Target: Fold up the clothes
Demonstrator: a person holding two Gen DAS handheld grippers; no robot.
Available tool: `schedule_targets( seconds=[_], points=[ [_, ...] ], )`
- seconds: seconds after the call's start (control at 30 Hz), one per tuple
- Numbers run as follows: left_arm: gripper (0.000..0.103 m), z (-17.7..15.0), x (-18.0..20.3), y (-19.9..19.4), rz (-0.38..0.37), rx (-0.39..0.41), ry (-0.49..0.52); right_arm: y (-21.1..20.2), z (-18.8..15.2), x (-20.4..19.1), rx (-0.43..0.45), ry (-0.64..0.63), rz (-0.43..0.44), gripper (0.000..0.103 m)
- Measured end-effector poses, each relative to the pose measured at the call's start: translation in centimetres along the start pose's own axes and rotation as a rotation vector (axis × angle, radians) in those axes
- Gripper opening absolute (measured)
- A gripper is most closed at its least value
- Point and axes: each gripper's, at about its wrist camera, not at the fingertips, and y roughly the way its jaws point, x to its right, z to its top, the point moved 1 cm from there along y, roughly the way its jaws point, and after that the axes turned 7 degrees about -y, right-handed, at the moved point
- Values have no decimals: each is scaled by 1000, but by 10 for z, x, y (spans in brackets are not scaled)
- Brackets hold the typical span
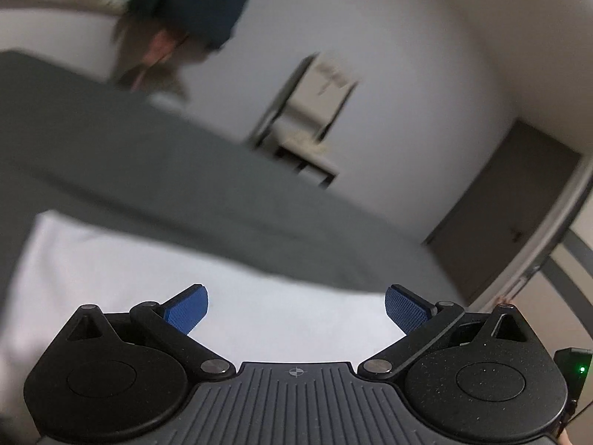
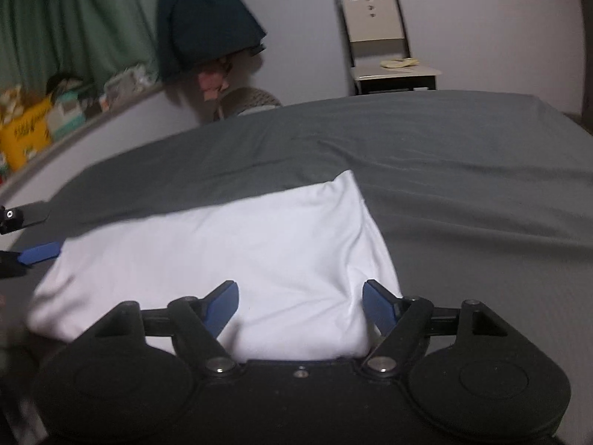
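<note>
White cloth [image 2: 207, 259] lies as a flat, tidy rectangle on the grey bed [image 2: 463, 170], and you hold your left gripper [image 1: 296, 311] and right gripper [image 2: 300, 307] at its near edge, jaws apart and gripping nothing, perhaps to pinch or smooth it.

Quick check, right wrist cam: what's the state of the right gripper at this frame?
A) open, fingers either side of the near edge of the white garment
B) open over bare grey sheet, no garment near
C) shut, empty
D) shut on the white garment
A: the right gripper has its blue pads spread wide apart, with the near edge of the folded white garment lying between them on the grey bed sheet.
</note>
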Motion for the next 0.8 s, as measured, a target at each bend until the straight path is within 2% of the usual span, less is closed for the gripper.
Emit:
schedule_targets(
  seconds=[0.07, 0.13, 0.57, 0.67, 0.77, 0.8],
  points=[
    [103, -7, 16, 18, -24, 29, 34, -3, 4, 6, 20, 16, 13, 76],
    [103, -15, 23, 38, -2, 37, 14, -4, 7, 10, 32, 22, 21, 77],
    [103, -44, 13, 105, 99, 9, -70, 13, 19, 32, 22, 113, 39, 81],
    [103, -50, 24, 88, 58, 19, -64, 10, 21, 32, 34, 116, 47, 81],
    [103, -67, 22, 83, 98, -23, -90, 6, 21, 31, 43, 113, 48, 82],
    [103, -72, 21, 77, 93, -8, -75, 5, 20, 31, 44, 115, 44, 82]
  ],
)
